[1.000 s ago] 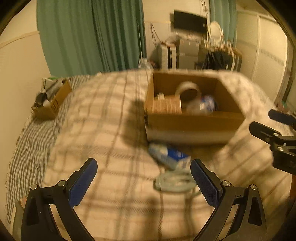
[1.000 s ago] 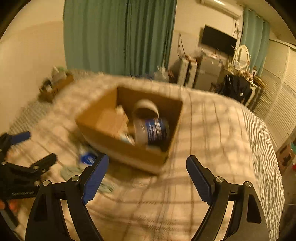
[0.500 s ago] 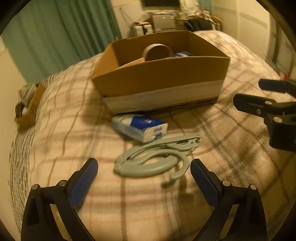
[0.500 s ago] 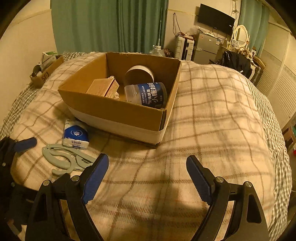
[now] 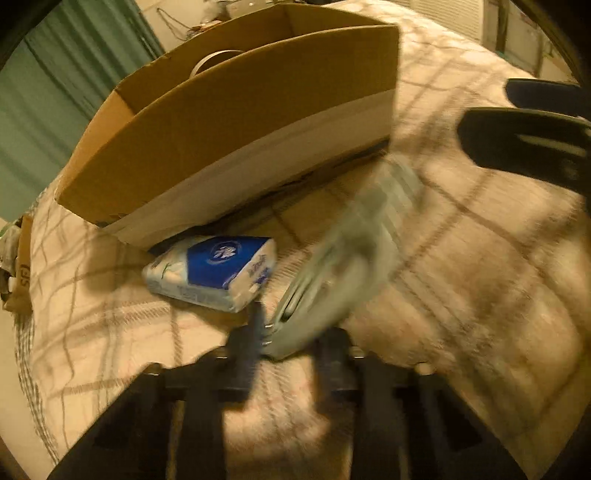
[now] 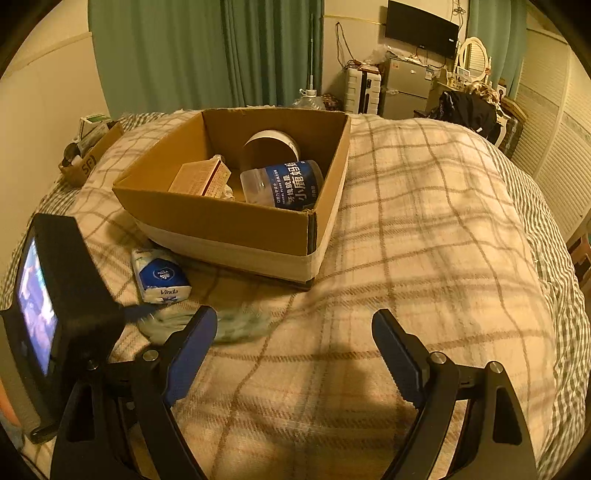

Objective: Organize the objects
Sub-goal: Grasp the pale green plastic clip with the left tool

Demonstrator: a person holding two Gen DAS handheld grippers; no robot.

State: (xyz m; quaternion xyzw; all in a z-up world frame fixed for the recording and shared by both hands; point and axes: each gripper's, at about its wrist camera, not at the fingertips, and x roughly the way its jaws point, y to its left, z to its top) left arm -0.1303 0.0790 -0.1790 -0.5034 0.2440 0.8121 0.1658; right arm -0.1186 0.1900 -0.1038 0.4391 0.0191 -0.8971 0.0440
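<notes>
A cardboard box (image 6: 236, 225) sits on the plaid bed (image 6: 424, 229); it also shows in the left wrist view (image 5: 236, 122). Inside are a tape roll (image 6: 271, 146), a blue-labelled jar (image 6: 288, 184) and a small carton (image 6: 201, 179). A blue tissue pack (image 5: 214, 273) lies in front of the box, also in the right wrist view (image 6: 160, 275). My left gripper (image 5: 288, 332) is shut on a grey-green folding hanger (image 5: 343, 266), which is blurred and tilted up off the bed; it shows in the right wrist view too (image 6: 236, 321). My right gripper (image 6: 295, 350) is open and empty over the blanket.
A small cardboard box (image 6: 90, 151) of odds and ends sits at the bed's far left. Green curtains (image 6: 207, 51), a TV (image 6: 421, 27) and shelves stand behind. The right gripper shows at the right edge of the left wrist view (image 5: 535, 140).
My left gripper has moved forward and down, closed on the hanger and begun lifting it. The right gripper has barely moved.
</notes>
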